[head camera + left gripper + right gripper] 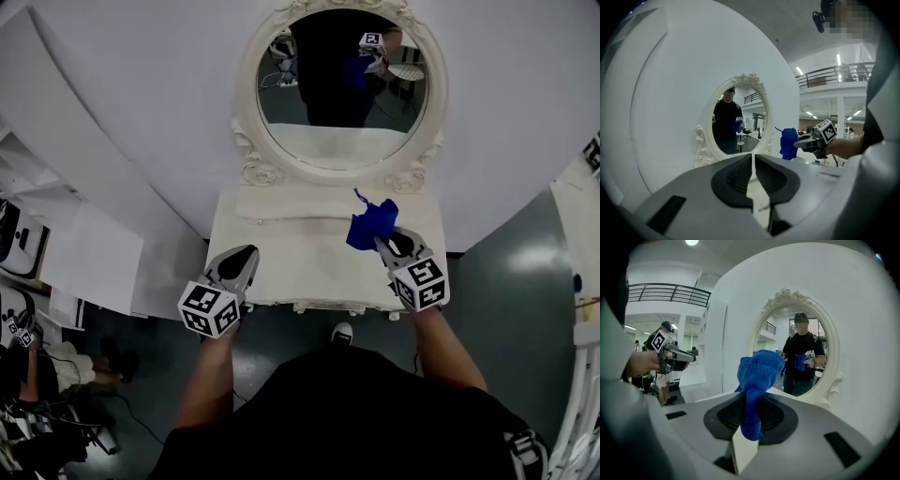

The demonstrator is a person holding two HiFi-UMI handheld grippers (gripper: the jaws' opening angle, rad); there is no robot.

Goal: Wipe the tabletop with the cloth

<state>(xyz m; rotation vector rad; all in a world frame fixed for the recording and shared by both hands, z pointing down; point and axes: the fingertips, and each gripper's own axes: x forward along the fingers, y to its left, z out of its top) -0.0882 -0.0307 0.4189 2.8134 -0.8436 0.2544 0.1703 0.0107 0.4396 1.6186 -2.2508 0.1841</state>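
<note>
While right claw (381, 243) clamps cloth (371, 223) over bare tabletop (300, 248), left claw (247, 253) (closed) hovers at front edge.

open tabletop (300, 255) before the upright mirror (339, 89)

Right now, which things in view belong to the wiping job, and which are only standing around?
Belong to the job:
blue cloth, pinched between the jaws of the right gripper
white dressing-table top

Only standing around:
oval mirror in its ornate white frame
left gripper, jaws together on nothing, held off to the side
</note>
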